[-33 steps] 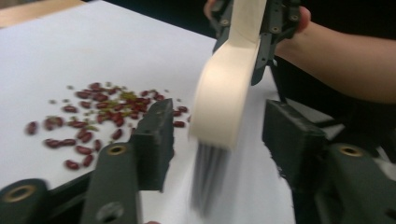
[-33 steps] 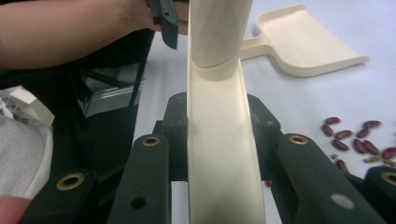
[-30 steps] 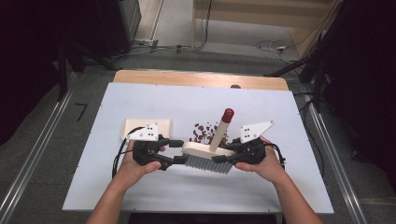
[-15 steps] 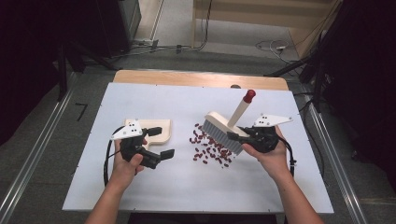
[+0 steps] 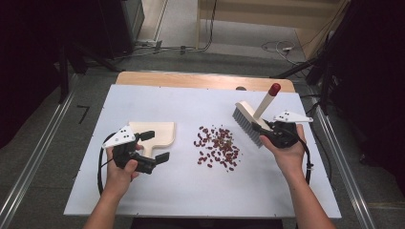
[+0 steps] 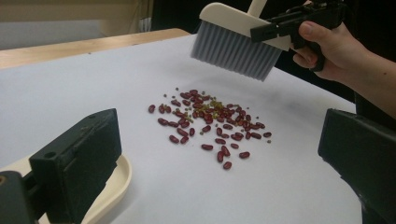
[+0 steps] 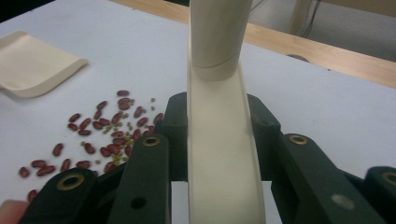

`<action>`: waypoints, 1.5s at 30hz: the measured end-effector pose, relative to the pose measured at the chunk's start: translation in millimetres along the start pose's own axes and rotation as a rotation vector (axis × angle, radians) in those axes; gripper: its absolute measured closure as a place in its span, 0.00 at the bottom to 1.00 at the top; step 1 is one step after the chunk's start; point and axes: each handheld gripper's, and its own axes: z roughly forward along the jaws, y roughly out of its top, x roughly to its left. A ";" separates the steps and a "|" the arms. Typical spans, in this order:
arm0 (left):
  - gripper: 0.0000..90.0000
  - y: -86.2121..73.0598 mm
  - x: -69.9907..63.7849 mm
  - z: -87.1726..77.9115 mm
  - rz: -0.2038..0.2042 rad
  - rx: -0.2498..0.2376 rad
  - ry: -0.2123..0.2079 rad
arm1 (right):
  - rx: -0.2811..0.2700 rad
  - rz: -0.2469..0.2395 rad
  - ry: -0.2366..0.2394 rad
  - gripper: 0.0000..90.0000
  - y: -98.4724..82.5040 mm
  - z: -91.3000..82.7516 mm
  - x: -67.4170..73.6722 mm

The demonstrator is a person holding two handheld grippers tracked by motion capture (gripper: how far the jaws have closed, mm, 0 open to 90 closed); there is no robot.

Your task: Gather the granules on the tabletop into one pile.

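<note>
A pile of red beans (image 5: 217, 145) mixed with small green ones lies mid-table. My right gripper (image 5: 266, 129) is shut on a cream brush (image 5: 246, 119) with grey bristles and a red-tipped handle, held above the table right of the beans. In the right gripper view the jaws clamp the brush's back (image 7: 219, 154), with the beans (image 7: 102, 135) to the left. My left gripper (image 5: 155, 146) stands open after its jaws have just been opening. It sits over the handle of a cream dustpan (image 5: 155, 131) without pressing on it. The left gripper view shows the dustpan's rim (image 6: 116, 182), the beans (image 6: 210, 123) and the brush (image 6: 236, 49).
The white tabletop (image 5: 191, 191) has a wooden strip (image 5: 205, 80) along its far edge. Metal rails (image 5: 36, 157) run along both sides of the table. Cables lie on the floor beyond it. Bare surface spreads in front of the beans.
The left gripper let go of the brush, opened and moved left to the dustpan. The right gripper carried the brush up and to the right, away from the beans.
</note>
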 end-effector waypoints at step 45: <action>0.01 -26.4 2.6 -22.8 -0.004 0.017 0.084 | 0.119 -0.131 -0.039 0.73 -17.9 45.2 60.5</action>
